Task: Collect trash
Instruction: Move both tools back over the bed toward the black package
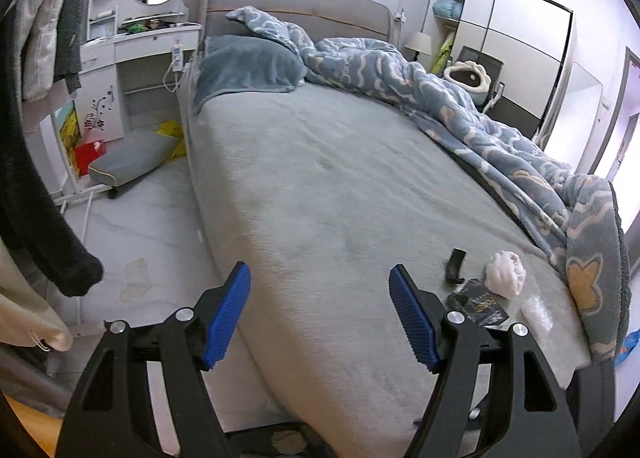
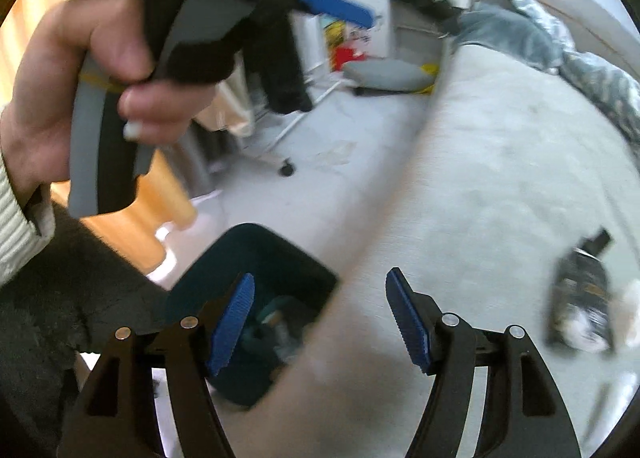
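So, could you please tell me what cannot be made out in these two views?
- Bin contents, right wrist view: motion blur and the right gripper hide them.
- Dark wrapper, right wrist view: its print is too blurred to read.
- Dark wrapper, left wrist view: partly behind a finger of the left gripper.
- Blue item beyond the bed: cut off by the lens edge.

Your left gripper [image 1: 320, 314] is spread wide, its blue pads [image 1: 228, 314] far apart with nothing between them. Your right gripper [image 2: 320, 318] gapes equally wide and empty. Up and left of its fingers, your left hand [image 2: 80, 82] grips the other tool's grey handle.
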